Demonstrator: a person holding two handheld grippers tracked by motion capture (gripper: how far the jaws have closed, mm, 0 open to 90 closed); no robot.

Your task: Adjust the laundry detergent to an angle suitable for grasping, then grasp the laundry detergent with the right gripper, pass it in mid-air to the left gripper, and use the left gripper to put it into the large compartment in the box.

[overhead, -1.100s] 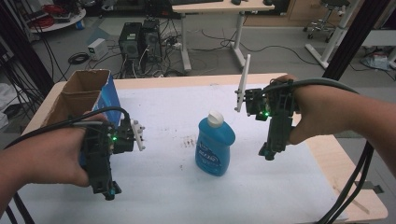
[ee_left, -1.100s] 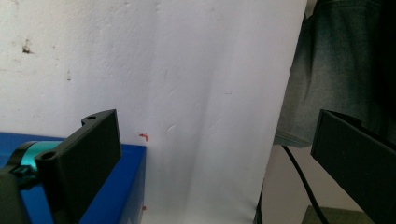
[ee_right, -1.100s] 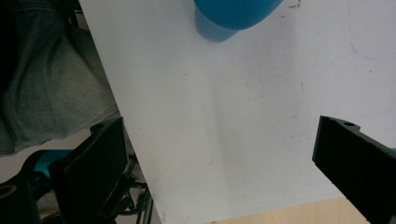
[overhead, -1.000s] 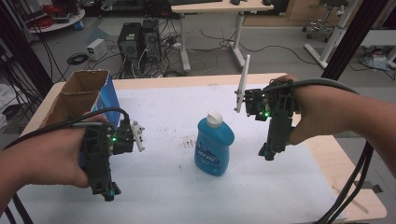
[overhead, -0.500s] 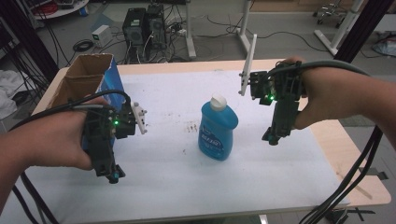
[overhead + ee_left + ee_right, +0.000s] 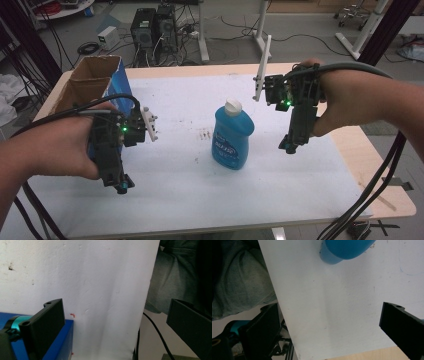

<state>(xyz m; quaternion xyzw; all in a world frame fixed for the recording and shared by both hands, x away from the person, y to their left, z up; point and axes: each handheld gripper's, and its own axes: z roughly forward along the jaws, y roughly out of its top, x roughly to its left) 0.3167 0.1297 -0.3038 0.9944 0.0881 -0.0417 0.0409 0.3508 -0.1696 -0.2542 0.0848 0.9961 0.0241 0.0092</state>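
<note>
In the middle of the high view stands a bright blue bottle [image 6: 232, 137] with a white cap [image 6: 232, 105] and a darker blue label with white lettering too blurred to read. The table [image 6: 385, 165] is pale wood, covered by a white sheet [image 6: 190, 100] marked with small dark specks near the bottle. At the upper left is a cardboard box [image 6: 92, 82], brown inside and blue on its outer side. The left gripper [image 6: 120, 185] at lower left and the right gripper [image 6: 290, 145] at right are black, each with a small green light and a white plate. Black and grey cables [image 6: 350, 67] trail from them.
</note>
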